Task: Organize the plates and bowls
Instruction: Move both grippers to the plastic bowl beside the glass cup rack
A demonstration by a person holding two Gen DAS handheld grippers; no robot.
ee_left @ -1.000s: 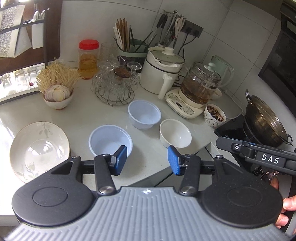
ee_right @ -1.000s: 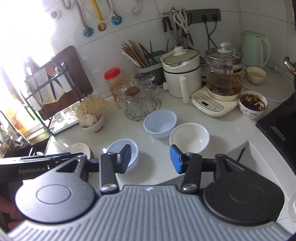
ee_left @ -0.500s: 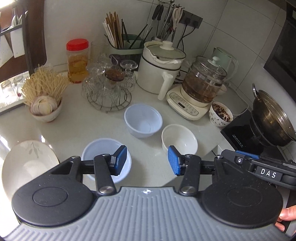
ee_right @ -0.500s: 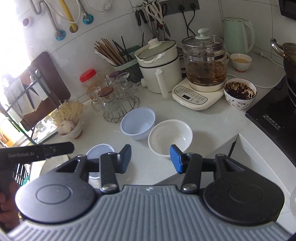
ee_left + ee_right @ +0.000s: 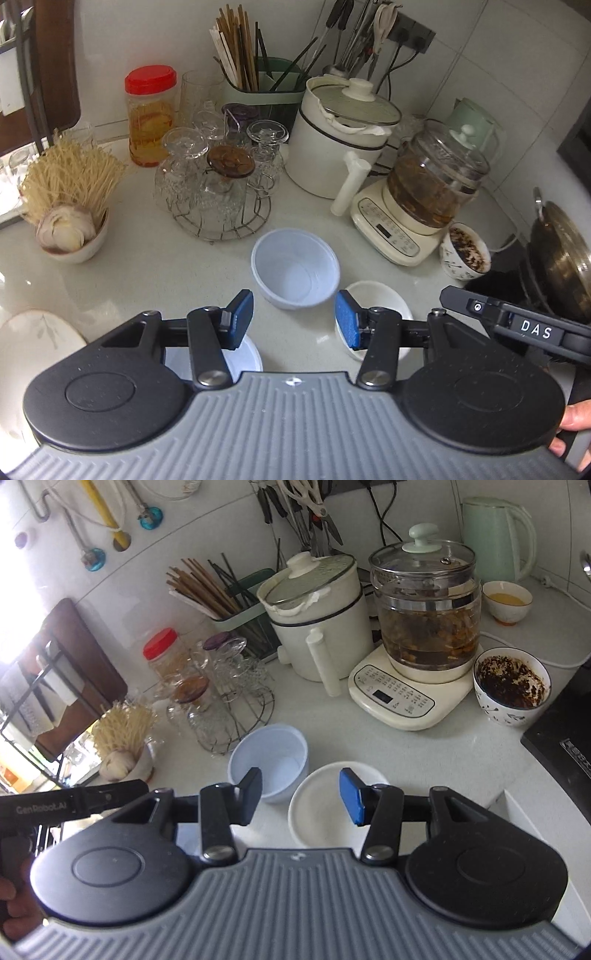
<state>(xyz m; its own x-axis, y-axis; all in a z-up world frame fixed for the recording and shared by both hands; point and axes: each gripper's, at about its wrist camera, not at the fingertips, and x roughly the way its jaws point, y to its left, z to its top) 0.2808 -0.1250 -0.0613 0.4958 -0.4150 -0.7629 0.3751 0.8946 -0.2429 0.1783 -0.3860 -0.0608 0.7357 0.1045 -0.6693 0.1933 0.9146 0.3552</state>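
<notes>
A pale blue plastic bowl [image 5: 295, 271] stands on the white counter just ahead of my open, empty left gripper [image 5: 293, 319]. A second pale blue bowl [image 5: 245, 356] lies mostly hidden under its left finger. A white ceramic bowl [image 5: 380, 299] sits behind its right finger. A leaf-patterned plate [image 5: 37, 336] lies at the left edge. In the right wrist view my open, empty right gripper [image 5: 301, 795] hovers over the white bowl [image 5: 325, 812], with the blue bowl [image 5: 271, 762] to its left.
A wire rack of glasses [image 5: 221, 184], a noodle and garlic bowl [image 5: 70, 221], a white cooker [image 5: 340, 140], a glass kettle on its base [image 5: 424, 199] and a bowl of dark food [image 5: 465, 251] crowd the back. A wok [image 5: 561, 258] sits right.
Both grippers have moved forward and lower toward the bowls. The plate and near blue bowl slid toward the frame's lower left. Both jaws stayed open.
</notes>
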